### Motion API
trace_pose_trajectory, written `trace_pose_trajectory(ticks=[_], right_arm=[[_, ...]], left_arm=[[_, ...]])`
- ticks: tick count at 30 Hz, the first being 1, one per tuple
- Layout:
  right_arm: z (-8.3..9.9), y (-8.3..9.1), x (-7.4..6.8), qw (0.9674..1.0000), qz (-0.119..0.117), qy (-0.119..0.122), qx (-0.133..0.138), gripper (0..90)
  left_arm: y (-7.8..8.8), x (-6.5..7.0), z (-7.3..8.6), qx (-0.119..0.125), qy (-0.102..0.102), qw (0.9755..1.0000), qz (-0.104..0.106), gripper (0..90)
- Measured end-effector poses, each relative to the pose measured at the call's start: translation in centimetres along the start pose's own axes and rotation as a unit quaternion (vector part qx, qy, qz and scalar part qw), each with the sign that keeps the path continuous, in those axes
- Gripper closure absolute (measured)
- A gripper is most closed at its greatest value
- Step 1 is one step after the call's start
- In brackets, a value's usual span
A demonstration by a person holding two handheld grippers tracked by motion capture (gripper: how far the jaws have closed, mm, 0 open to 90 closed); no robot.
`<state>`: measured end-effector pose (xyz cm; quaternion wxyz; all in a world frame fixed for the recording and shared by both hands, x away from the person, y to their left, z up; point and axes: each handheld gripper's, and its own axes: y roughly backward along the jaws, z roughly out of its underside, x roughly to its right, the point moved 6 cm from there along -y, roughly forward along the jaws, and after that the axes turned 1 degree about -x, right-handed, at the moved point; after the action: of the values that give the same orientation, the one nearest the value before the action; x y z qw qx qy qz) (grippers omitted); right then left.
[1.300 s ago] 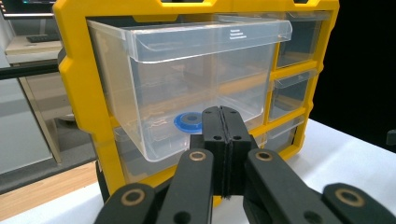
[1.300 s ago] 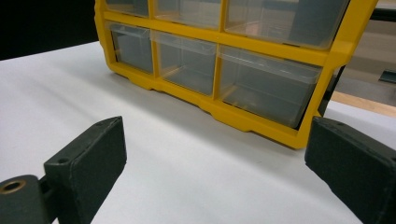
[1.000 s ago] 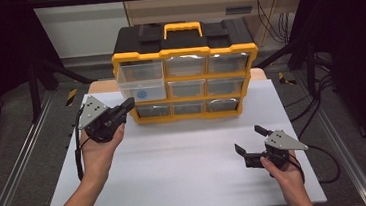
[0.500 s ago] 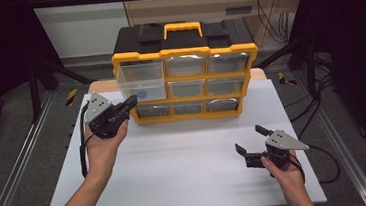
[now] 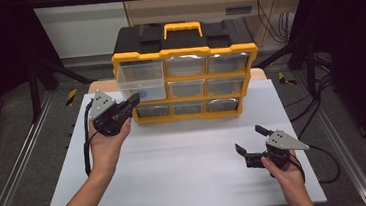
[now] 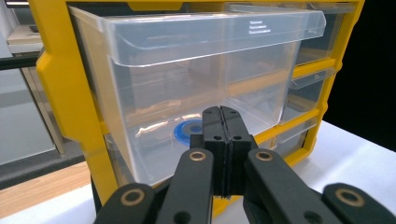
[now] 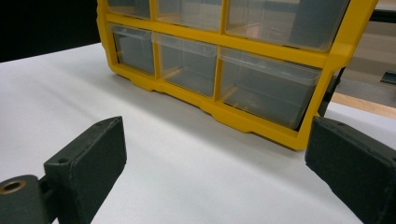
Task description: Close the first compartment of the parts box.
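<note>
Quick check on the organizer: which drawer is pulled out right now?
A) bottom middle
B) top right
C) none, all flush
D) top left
D: the top-left clear drawer sticks out past the yellow frame of the organizer, with the shut left tool right in front of it; the left gripper view shows a blue ring inside it.

Clear glossy plastic drawer (image 6: 187, 93); matt white table (image 5: 186, 168).

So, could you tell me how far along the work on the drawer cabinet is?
Done: the top-left clear drawer stands pulled out of the cabinet, a blue ring inside. In hand: the shut left gripper sits at its front. Left: the right gripper waits open on the table.
</note>
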<state>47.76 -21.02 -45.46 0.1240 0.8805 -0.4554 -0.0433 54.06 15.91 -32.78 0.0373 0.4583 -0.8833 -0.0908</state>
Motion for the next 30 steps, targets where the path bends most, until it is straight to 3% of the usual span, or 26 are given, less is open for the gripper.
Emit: trace_pose_trajectory(ticks=[30], right_arm=[[0.0,0.1,0.0,1.0,0.002,0.002,0.001,5.8]], left_arm=[[-1.6,0.4,-0.8,-0.008,-0.012,0.9999,0.001,90.0]])
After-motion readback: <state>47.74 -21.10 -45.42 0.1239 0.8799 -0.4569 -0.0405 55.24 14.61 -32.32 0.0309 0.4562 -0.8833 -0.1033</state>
